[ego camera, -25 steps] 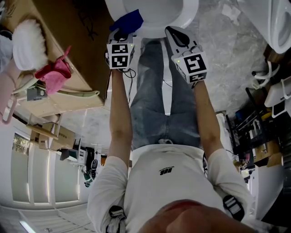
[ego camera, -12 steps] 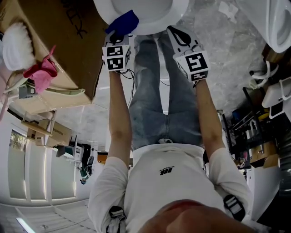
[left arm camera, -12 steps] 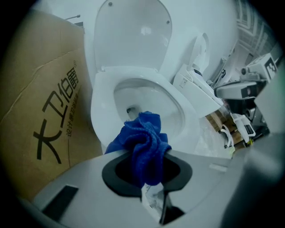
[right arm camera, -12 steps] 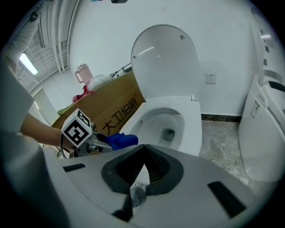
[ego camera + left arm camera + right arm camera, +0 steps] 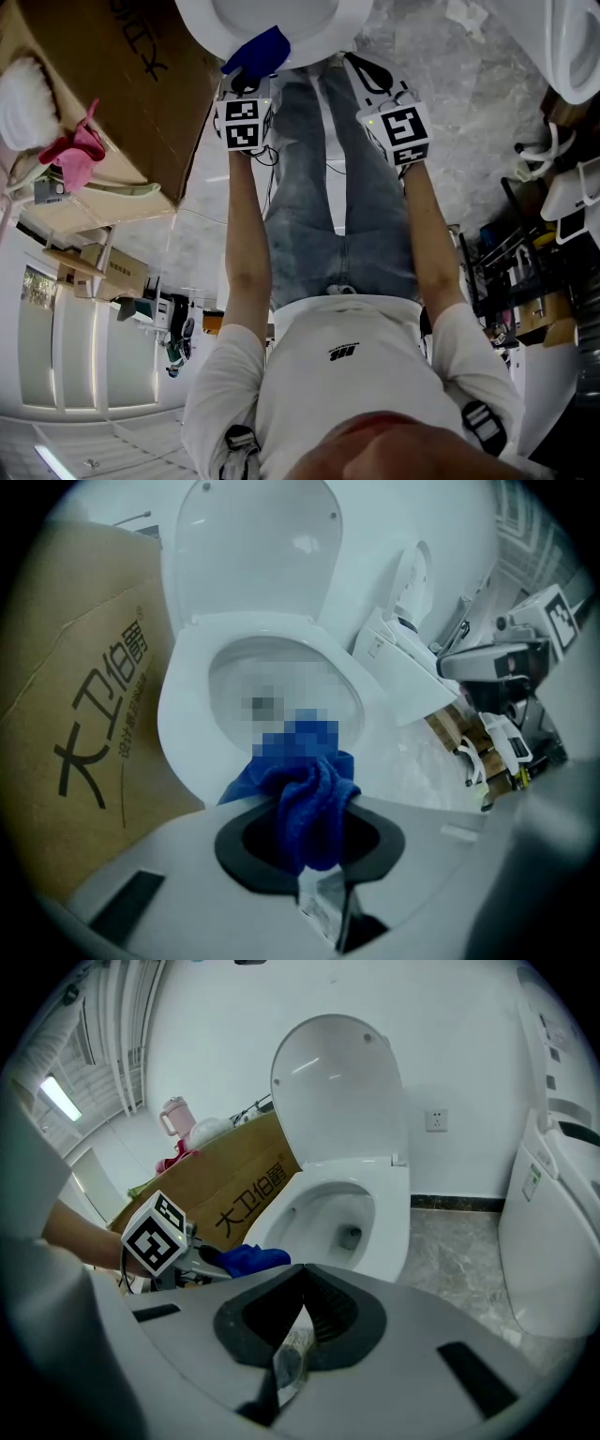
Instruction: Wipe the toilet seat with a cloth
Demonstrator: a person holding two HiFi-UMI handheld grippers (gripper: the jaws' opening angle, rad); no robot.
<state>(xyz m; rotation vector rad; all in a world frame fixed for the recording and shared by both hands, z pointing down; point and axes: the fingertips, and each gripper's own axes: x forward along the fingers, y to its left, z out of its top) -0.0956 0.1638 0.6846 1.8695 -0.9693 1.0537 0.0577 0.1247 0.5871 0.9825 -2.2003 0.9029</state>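
Note:
A white toilet (image 5: 281, 19) stands with its lid (image 5: 342, 1082) raised and its seat (image 5: 187, 733) down. My left gripper (image 5: 248, 75) is shut on a bunched blue cloth (image 5: 305, 799). The cloth (image 5: 258, 52) hangs over the front rim of the seat; I cannot tell whether it touches. The right gripper view shows the same cloth (image 5: 248, 1258) beside the bowl's front left edge. My right gripper (image 5: 361, 70) is a little right of the bowl's front, off the toilet. Its jaws (image 5: 300, 1283) are shut with nothing in them.
A large cardboard box (image 5: 112, 84) stands close to the toilet's left side, with a pink cloth (image 5: 75, 155) and a white brush head (image 5: 23, 103) on it. A second white fixture (image 5: 553, 1232) stands to the right, on a grey marble floor (image 5: 469, 112). Shelves with tools (image 5: 525, 281) are further right.
The person has stepped closer to the toilet, and the box has slid left in the head view. The left gripper's cloth now overlaps the front rim of the seat. The right gripper has kept its place.

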